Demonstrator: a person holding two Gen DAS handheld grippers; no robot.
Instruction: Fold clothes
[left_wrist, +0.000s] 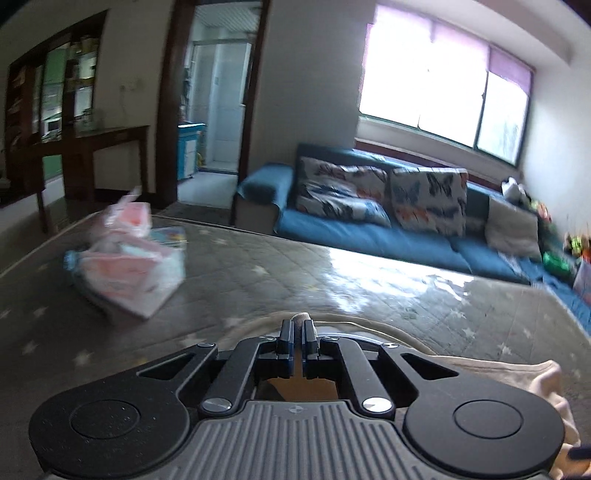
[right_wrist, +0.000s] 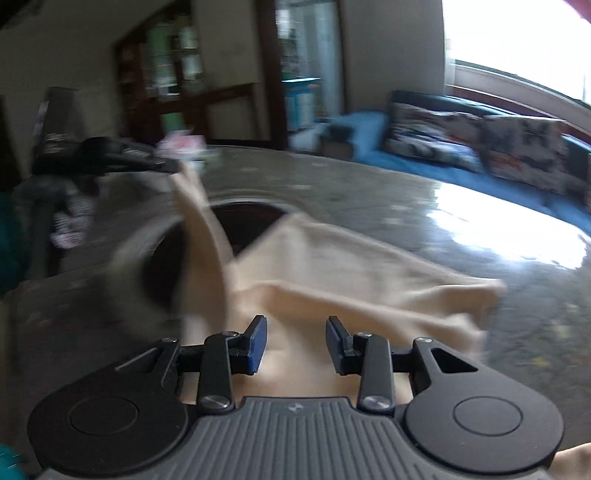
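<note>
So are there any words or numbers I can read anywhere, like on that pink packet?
None can be read.
Pink packet: it has print, but it is too blurred.
Left gripper, right gripper, cream cloth: no writing shows.

Home living room, blue sofa (left_wrist: 369, 236) with cushions, window (left_wrist: 443, 92), wooden cabinet (left_wrist: 51, 85)

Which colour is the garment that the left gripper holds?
Cream-beige garment, best seen in the right wrist view; left gripper pinches it.

Pink bag (left_wrist: 125, 258) blocks table's (left_wrist: 295, 273) far-left; right side open
</note>
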